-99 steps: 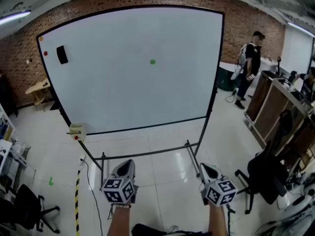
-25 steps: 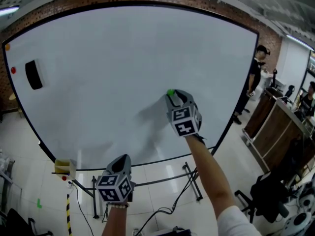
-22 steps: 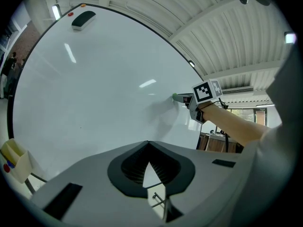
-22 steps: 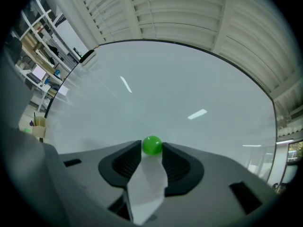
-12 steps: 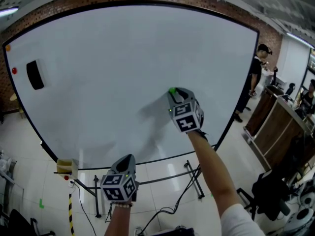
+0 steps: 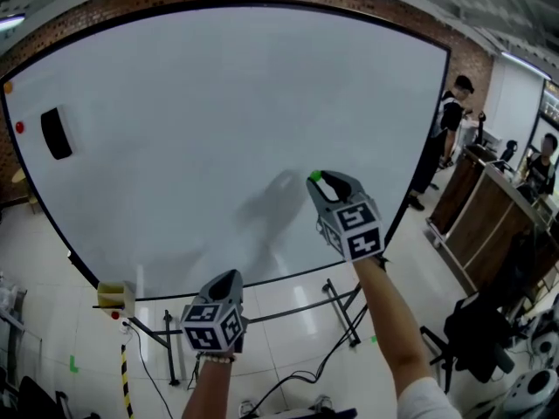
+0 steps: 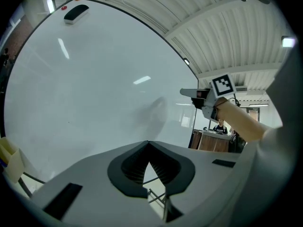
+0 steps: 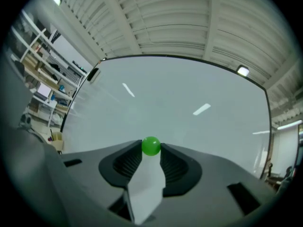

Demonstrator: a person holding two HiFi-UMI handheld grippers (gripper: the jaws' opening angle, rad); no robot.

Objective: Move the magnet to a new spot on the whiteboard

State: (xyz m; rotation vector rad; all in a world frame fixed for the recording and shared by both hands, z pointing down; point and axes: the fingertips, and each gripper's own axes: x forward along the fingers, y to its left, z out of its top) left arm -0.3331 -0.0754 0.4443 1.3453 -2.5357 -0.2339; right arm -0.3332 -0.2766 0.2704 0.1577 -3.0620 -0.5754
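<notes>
A small green ball magnet [image 6: 314, 176] sits pinched between the tips of my right gripper [image 6: 320, 180], in front of the lower right part of the big whiteboard [image 6: 192, 103]. The right gripper view shows the magnet [image 8: 151, 145] squeezed between both pads of the right gripper [image 8: 151, 149], with the whiteboard [image 8: 180, 98] behind it. I cannot tell whether the magnet touches the board. My left gripper [image 6: 224, 279] hangs low below the board's bottom edge. In its own view the left gripper [image 7: 149, 144] is shut with nothing in it.
A black eraser [image 6: 56, 133], a red magnet [image 6: 19, 127] and an orange magnet [image 6: 8, 87] sit at the board's left edge. A yellow box [image 6: 115, 296] hangs at the lower left corner. The metal stand [image 6: 336, 299] is below. People [image 6: 445, 129] and wooden desks [image 6: 489, 225] are at the right.
My right gripper has shifted a little down and to the right with the green magnet between its tips. The left gripper has stayed low in about the same place.
</notes>
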